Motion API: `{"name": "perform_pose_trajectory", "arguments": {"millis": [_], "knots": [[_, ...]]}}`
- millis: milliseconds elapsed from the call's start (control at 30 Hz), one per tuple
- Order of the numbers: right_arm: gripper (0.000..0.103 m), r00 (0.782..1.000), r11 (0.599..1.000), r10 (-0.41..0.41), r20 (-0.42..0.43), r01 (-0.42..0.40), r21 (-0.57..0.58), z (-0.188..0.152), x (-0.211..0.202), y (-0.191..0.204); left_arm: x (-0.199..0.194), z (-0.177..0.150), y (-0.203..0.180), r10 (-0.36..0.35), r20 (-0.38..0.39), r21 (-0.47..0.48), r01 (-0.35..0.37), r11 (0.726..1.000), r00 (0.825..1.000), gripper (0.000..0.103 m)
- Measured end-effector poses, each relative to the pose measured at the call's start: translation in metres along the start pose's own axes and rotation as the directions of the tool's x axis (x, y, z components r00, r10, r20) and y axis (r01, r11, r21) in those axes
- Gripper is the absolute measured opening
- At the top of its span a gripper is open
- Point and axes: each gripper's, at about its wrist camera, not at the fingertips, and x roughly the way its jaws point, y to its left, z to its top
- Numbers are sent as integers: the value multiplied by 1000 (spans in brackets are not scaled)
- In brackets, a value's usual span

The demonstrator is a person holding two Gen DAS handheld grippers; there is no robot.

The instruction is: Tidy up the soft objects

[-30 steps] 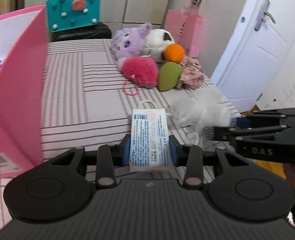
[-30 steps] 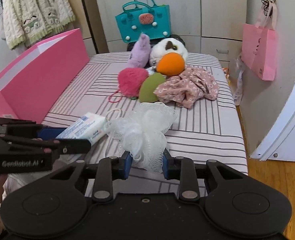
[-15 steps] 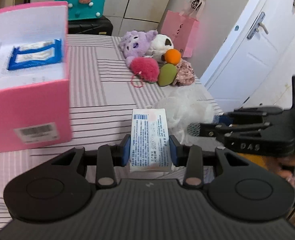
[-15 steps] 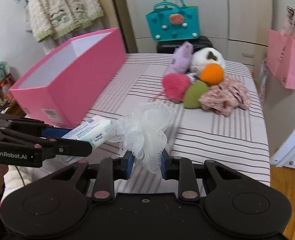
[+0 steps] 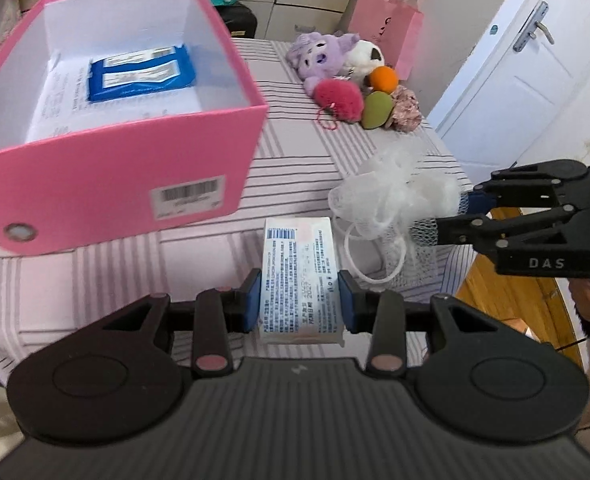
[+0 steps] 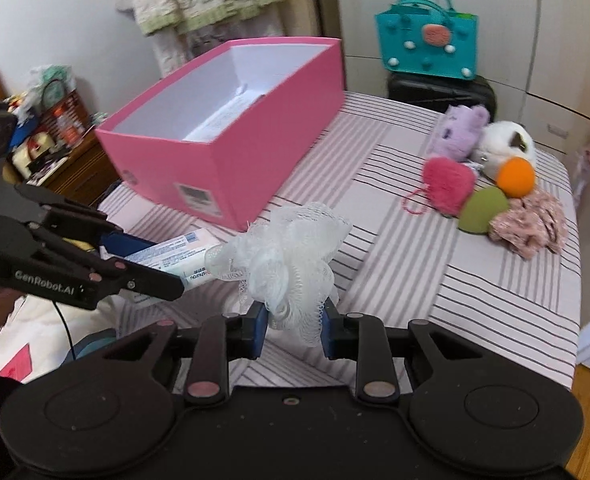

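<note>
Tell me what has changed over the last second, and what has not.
Both tools rose off the striped bed and swung left toward the pink box, whose inside now shows. Unchanged: the left tool stays shut on the white packet, the right tool on the mesh pouf; the plush pile has not moved.

"DAS" is printed in pale letters on the side of the right gripper [image 5: 447, 220]. "GenRobot.AI" is printed on the side of the left gripper [image 6: 163, 276]. A barcode label is stuck on the near wall of the pink box [image 5: 111, 192], its digits unreadable
</note>
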Motion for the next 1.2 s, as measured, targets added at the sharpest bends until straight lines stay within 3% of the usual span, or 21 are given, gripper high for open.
{"name": "perform_pose_trajectory", "arguments": {"millis": [233, 433, 833, 1100, 1200], "knots": [[31, 995, 993, 93, -29, -95, -68, 9, -2, 31, -28, -6, 23, -8, -46, -40, 6, 999, 999, 38], [31, 989, 982, 145, -37, -148, -116, 23, -3, 55, -54, -10, 37, 15, -36, -54, -17, 998, 999, 38], [31, 981, 972, 189, 41, -181, -152, 68, -16, 74, -101, 0, 54, 36, 63, -55, -32, 998, 997, 38], [31, 973, 970, 198, 120, -177, -168, 126, -24, 78, -125, 36, 66, 71, 103, -49, -66, 997, 992, 38], [31, 970, 971, 191, 150, -164, -171, 148, -20, 74, -134, 51, 69, 103, 153, -28, -100, 995, 983, 38]]}}
